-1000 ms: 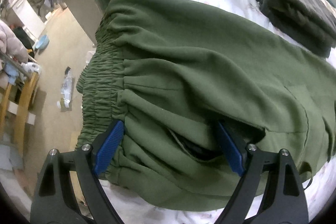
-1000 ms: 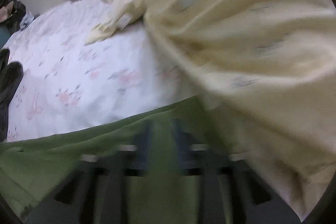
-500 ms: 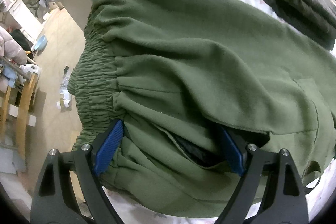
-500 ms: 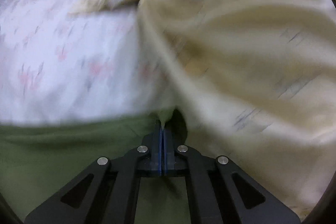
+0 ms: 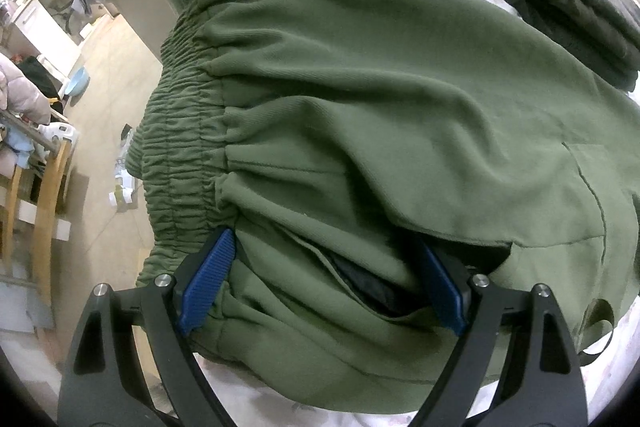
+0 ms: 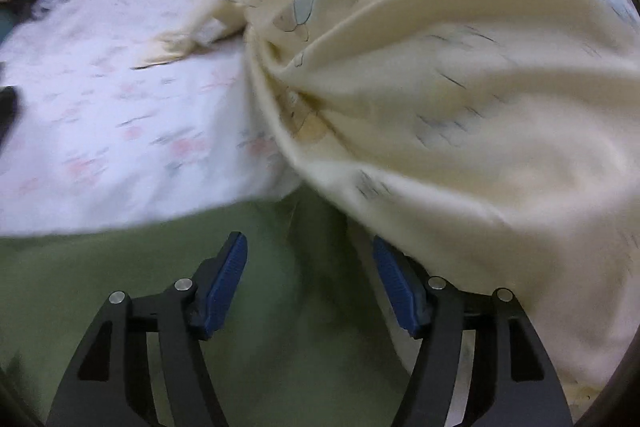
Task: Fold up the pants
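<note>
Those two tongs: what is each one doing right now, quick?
Left tongs: wide open, straddling a bunched fold of the olive-green fleece pants, not pinching.
Right tongs: open, jaws just opened, over the pants, gripping nothing.

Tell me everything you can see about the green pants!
The green pants are soft, thick olive fabric with a scrunchy elastic waistband and a side pocket showing black lining. They lie rumpled on the flowery bed sheet, waistband near the bed's edge. The left claw straddles the pocket area; the yellow blanket touches their other end.
</note>
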Action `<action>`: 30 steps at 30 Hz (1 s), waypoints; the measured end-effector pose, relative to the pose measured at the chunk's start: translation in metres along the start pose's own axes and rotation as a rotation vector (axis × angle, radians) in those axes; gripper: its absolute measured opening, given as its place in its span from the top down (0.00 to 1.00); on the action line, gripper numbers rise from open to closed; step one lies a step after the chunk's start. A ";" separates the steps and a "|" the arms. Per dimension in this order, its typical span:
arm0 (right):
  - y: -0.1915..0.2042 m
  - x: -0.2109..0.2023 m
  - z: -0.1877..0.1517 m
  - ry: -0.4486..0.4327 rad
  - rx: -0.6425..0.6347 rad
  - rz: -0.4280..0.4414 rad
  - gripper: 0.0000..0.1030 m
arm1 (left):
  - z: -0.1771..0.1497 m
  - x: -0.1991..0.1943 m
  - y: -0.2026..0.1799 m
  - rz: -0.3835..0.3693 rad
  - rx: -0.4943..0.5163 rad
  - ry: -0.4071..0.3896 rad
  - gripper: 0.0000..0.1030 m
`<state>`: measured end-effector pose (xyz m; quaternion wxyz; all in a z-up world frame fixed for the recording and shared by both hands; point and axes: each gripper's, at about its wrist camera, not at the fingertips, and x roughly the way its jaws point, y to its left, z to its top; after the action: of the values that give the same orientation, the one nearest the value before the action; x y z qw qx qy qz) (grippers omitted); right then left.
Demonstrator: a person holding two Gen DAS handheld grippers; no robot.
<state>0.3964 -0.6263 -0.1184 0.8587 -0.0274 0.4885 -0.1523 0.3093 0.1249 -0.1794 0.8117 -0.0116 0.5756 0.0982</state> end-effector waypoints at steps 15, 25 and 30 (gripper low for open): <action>-0.042 -0.063 -0.095 0.075 0.340 -0.083 0.45 | 0.003 -0.040 0.034 -0.109 -0.076 -0.038 0.16; 0.099 -0.203 -0.091 -0.100 0.134 0.300 0.33 | -0.029 -0.130 0.172 -0.282 -0.480 -0.180 0.16; 0.165 -0.225 -0.134 -0.081 0.300 0.517 0.29 | -0.055 -0.126 0.174 -0.371 -0.594 -0.174 0.16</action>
<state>0.2140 -0.3910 -0.0337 0.8823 0.2191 0.4166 0.0020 0.1876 0.2697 -0.0632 0.8229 -0.3427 0.4389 0.1126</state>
